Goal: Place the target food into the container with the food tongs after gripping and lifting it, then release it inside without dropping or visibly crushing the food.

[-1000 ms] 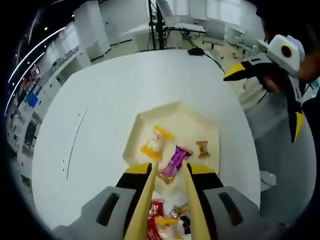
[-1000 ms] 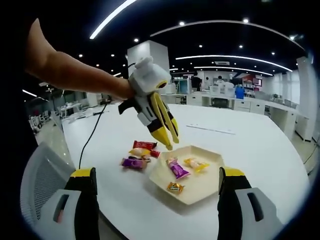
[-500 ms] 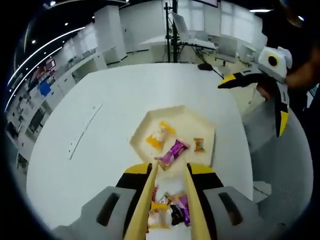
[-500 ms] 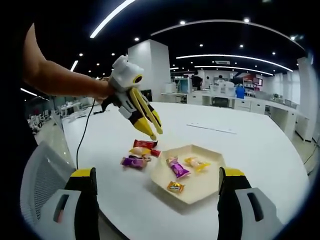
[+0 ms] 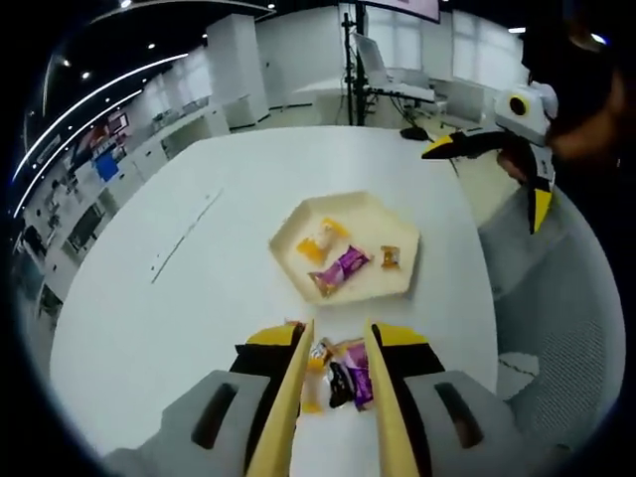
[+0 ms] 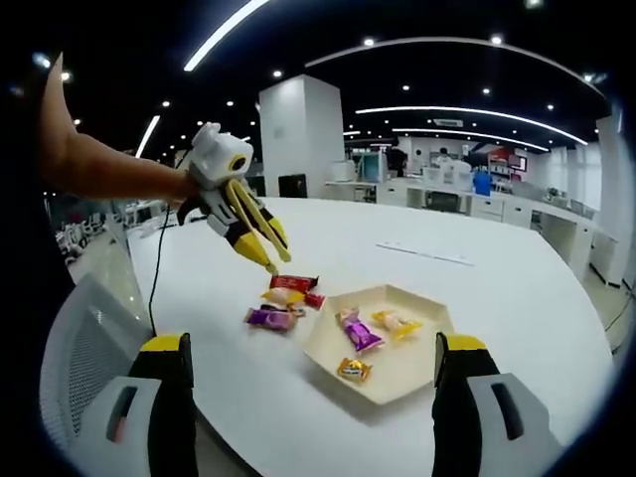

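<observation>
Left gripper view had your left gripper (image 5: 335, 343) above the white table (image 5: 199, 288) with its jaws a narrow gap apart and nothing between them, poised over a small heap of wrapped snacks (image 5: 340, 368) lying just outside the cream tray (image 5: 288, 260). Inside the tray you had a yellow snack (image 5: 318, 241), a purple snack (image 5: 342, 270) and a small orange candy (image 5: 390, 256). Right gripper view showed your right gripper (image 6: 311, 373) spread wide and empty, well short of the tray (image 6: 417, 383), while your left gripper (image 6: 271, 254) hung above the heap (image 6: 283, 300) beside it.
</observation>
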The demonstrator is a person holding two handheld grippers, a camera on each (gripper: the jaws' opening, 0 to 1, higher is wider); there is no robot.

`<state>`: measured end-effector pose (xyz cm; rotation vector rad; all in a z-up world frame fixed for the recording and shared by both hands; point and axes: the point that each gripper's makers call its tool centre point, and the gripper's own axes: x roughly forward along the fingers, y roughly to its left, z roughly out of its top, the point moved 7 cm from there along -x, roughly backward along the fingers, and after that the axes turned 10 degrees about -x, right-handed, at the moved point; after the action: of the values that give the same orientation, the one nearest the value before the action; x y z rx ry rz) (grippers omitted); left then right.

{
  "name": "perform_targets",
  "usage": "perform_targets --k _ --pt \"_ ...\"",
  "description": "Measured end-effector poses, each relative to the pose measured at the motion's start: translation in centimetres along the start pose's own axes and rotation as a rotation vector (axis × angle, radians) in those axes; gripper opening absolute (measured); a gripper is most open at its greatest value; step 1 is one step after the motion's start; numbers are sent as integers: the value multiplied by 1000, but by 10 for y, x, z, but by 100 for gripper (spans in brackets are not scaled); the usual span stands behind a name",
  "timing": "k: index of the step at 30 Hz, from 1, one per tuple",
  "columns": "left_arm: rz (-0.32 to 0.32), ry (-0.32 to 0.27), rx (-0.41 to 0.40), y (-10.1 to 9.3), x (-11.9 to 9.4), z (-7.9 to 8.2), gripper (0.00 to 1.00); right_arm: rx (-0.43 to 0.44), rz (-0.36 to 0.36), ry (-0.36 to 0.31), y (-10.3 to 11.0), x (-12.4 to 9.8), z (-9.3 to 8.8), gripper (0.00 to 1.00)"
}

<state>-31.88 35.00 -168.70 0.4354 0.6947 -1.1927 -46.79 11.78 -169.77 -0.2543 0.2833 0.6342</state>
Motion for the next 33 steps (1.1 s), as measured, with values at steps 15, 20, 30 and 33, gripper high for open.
perform_targets --k 15,20,30,33 --pt "46 -64 -123 -15 -6 -36 25 4 16 19 2 2 -2 99" --pt "75 -45 -89 -16 4 -43 25 5 12 17 1 1 -2 99" --pt "78 -31 -117 -19 20 -61 24 8 5 9 0 0 -2 98" --pt "84 -27 -131 -18 26 -66 25 5 8 9 1 0 -2 98"
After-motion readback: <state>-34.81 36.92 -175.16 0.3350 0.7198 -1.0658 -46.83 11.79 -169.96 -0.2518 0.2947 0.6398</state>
